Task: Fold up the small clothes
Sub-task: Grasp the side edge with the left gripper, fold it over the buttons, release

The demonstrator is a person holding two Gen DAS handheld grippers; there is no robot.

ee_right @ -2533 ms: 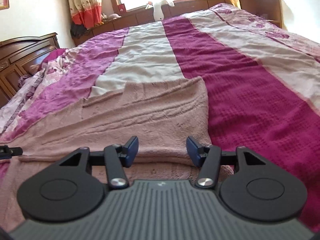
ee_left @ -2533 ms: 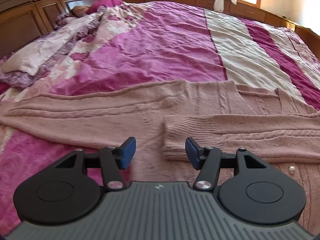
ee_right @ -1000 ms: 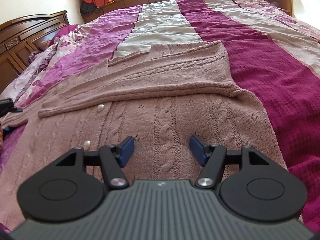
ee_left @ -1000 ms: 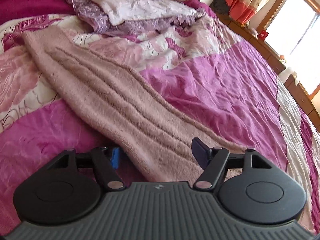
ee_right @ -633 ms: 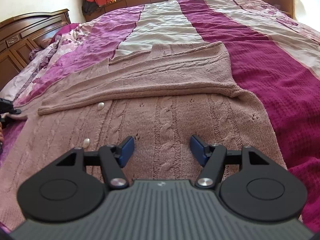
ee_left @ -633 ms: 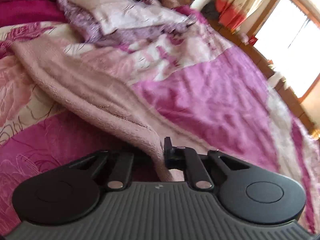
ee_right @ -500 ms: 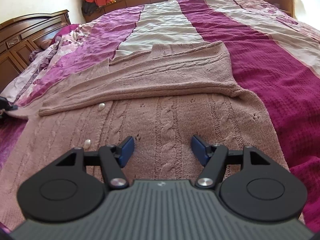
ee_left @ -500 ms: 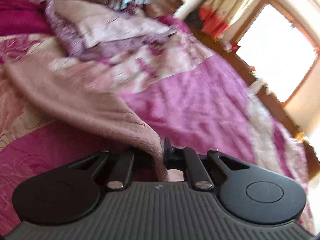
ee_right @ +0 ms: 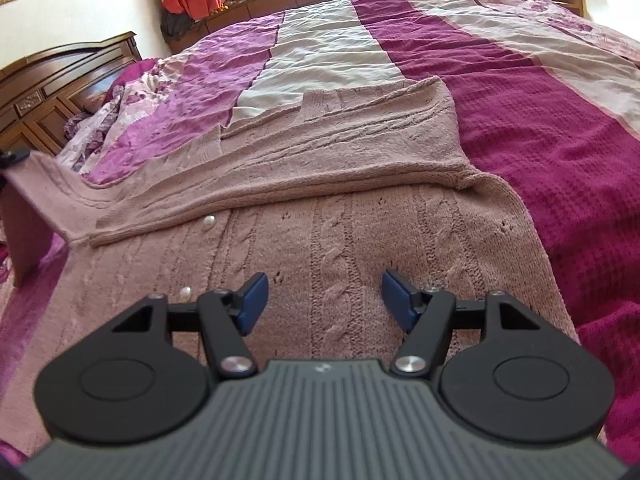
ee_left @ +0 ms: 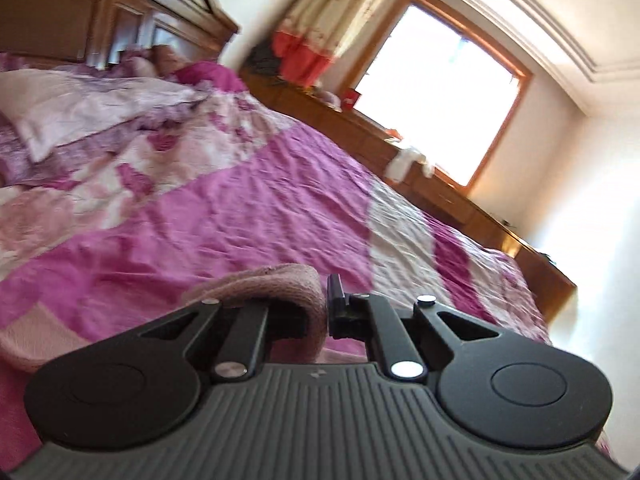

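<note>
Pinching a fold of the pink cardigan, the left gripper is clenched on the sleeve end, with the knit bunched over its left finger and trailing off toward the lower left. That grip, judged from the task, is there so the sleeve can be carried across the body of the garment; the camera tilts up over the bed toward the window.

From the right wrist, the cardigan lies flat near the bed's near edge, buttons up, one sleeve already laid across its chest. At the far left edge the other sleeve stands lifted off the bed, pulled taut up to the left gripper's tip, which just shows there. The right gripper is released, jaws wide and nothing between them, hovering low over the cabled front near the hem, probably ready to steady the body or to take the hem for the next fold.
</note>
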